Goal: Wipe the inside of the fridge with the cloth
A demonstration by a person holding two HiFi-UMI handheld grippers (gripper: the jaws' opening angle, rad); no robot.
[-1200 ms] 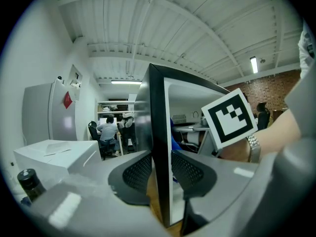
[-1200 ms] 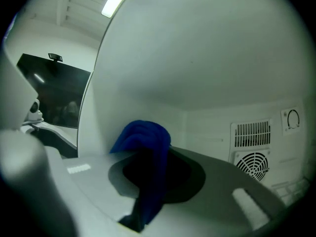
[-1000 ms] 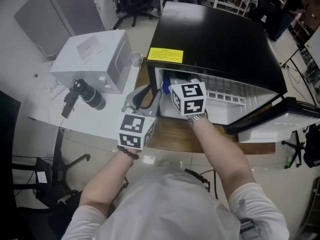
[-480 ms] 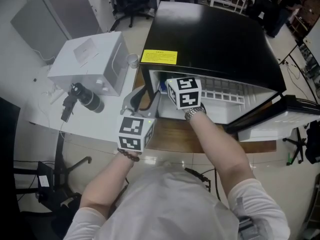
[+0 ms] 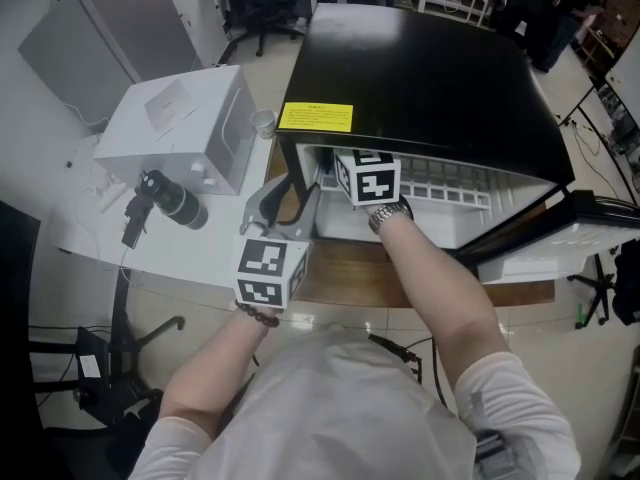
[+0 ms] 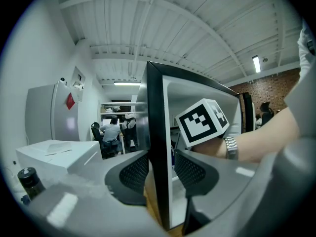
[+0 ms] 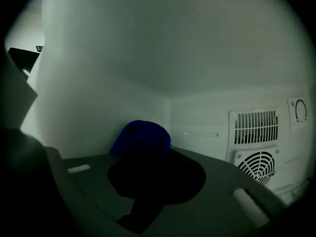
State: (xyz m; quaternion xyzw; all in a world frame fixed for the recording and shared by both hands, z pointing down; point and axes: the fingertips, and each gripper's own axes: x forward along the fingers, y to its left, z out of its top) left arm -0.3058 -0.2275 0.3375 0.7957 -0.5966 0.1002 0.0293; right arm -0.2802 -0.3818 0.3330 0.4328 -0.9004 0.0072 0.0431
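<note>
Nearest me, the left gripper (image 6: pixel 160 171) straddles the fridge's black front edge (image 6: pixel 157 132). Its jaws have just been opening. That edge stands between the pads, close against the left one, with a thin gap at the right one, so I read them as spread, not clamping. In the head view this gripper's tips are partly hidden under the fridge's top.

The right gripper (image 7: pixel 156 176) is inside the fridge (image 5: pixel 430 78). From the head view I see only its marker cube (image 5: pixel 370 176) and the wristwatch (image 5: pixel 386 217) behind it; the jaws are hidden there. Its own view is dim. The jaws are nearly together, pinching the blue cloth (image 7: pixel 142 136), which bulges out just past the tips. The left inner wall is close beside the cloth; I can't tell whether they touch.

Beyond the cloth, on the back wall to the right: two vent grilles, one slotted (image 7: pixel 254 126) and one round (image 7: pixel 256 166), and one dial (image 7: pixel 300 110), cut off at the picture's edge.

Counts: two grippers, two marker cubes, one cloth, one fridge with its door (image 5: pixel 570 240) open to the right gripper's right.
</note>
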